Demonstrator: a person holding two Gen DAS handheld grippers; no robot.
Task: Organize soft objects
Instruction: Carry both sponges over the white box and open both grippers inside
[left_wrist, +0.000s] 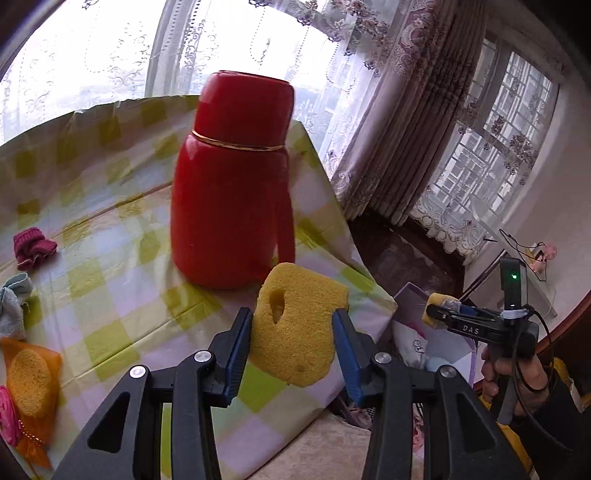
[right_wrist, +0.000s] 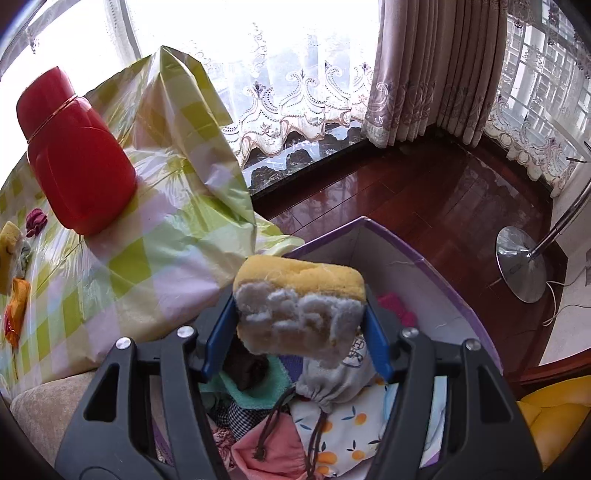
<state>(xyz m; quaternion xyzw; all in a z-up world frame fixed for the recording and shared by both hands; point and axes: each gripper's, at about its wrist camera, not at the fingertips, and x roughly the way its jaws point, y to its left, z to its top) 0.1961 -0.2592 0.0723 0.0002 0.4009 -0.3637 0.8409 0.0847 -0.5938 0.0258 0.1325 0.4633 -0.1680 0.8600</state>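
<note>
My left gripper (left_wrist: 293, 328) is shut on a yellow sponge with a hole (left_wrist: 295, 325), held above the table's right edge, in front of a red flask (left_wrist: 232, 184). My right gripper (right_wrist: 301, 314) is shut on a yellow sponge with a white fluffy face (right_wrist: 301, 306), held over an open purple box (right_wrist: 436, 266) full of pouches and cloths (right_wrist: 332, 424). The right gripper also shows in the left wrist view (left_wrist: 443, 312), beside the table over the box (left_wrist: 410, 295).
On the checked tablecloth (left_wrist: 122, 295) lie a crimson knitted piece (left_wrist: 33, 247), a grey cloth (left_wrist: 13, 306), a round sponge on an orange pouch (left_wrist: 29, 380) and a pink item (left_wrist: 7, 413). A lamp base (right_wrist: 521, 266) stands on the wooden floor right.
</note>
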